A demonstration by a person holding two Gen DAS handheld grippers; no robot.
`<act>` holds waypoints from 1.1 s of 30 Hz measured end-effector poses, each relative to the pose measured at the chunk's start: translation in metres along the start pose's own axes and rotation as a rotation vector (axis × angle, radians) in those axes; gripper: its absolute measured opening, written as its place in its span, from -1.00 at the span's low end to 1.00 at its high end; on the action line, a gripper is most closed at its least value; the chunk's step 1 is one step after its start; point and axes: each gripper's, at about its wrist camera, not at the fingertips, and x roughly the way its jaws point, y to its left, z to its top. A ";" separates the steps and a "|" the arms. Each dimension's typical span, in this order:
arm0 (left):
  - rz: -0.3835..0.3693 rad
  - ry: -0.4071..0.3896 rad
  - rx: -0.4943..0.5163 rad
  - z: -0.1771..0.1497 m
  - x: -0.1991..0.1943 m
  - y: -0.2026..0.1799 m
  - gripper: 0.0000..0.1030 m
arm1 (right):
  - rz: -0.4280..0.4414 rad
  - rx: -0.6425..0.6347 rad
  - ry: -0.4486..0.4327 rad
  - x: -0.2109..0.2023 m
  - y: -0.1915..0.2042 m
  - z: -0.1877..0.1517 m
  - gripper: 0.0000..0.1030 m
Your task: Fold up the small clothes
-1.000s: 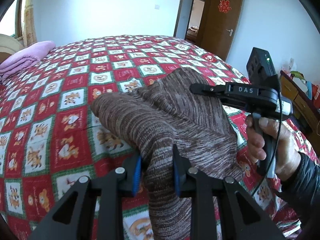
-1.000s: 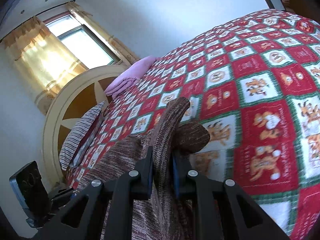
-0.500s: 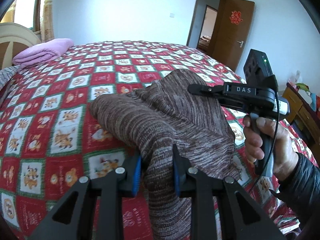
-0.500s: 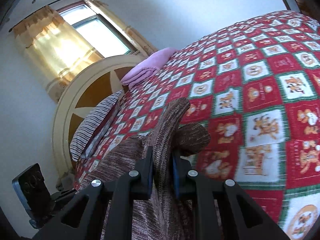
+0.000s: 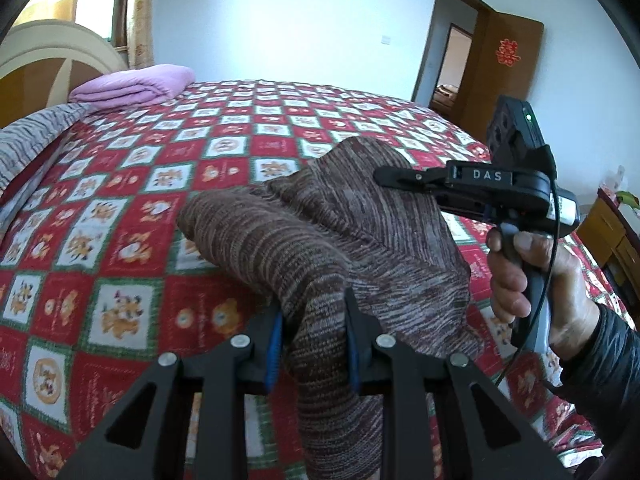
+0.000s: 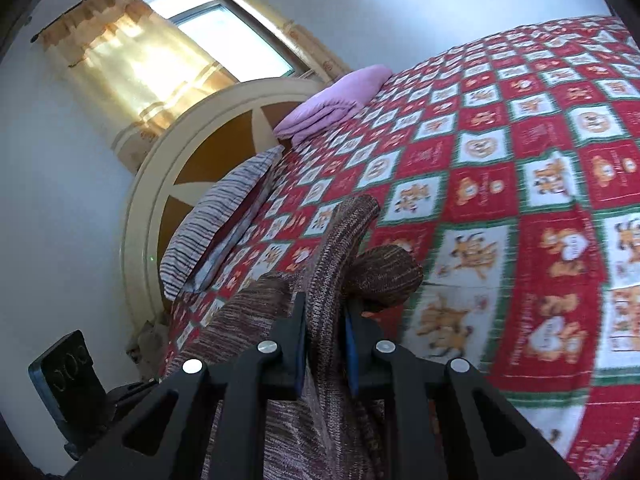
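"DAS" lettering on right hand-held gripper [image 5: 384, 178]; both hand-held grippers clamp brown knit garment [image 5: 320, 240].

Ahead of my tongs: bed under a red-green-white patchwork quilt [image 5: 168, 184] with cartoon animal squares. Far end, up-left of my left tongs, a folded lilac blanket [image 5: 134, 86] lies on it, next to a grey striped pillow [image 5: 28, 140]. Behind both stands a cream and brown rounded headboard [image 6: 208, 148]. Window with yellow curtains [image 6: 132, 64] sits above it. Up-right of my left tongs: open brown door [image 5: 504, 76] with a red paper ornament, and a wooden dresser [image 5: 612, 236] at the far right edge.
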 end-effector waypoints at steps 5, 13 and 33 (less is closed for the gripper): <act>0.022 -0.005 -0.011 -0.007 -0.007 0.014 -0.49 | 0.017 -0.017 0.036 0.022 0.013 0.001 -0.69; 0.055 -0.010 -0.030 -0.019 -0.020 0.035 -0.49 | 0.043 -0.051 0.090 0.059 0.039 -0.002 -0.69; 0.081 0.047 -0.094 -0.059 -0.011 0.069 -0.48 | 0.033 -0.064 0.190 0.114 0.052 -0.018 -0.69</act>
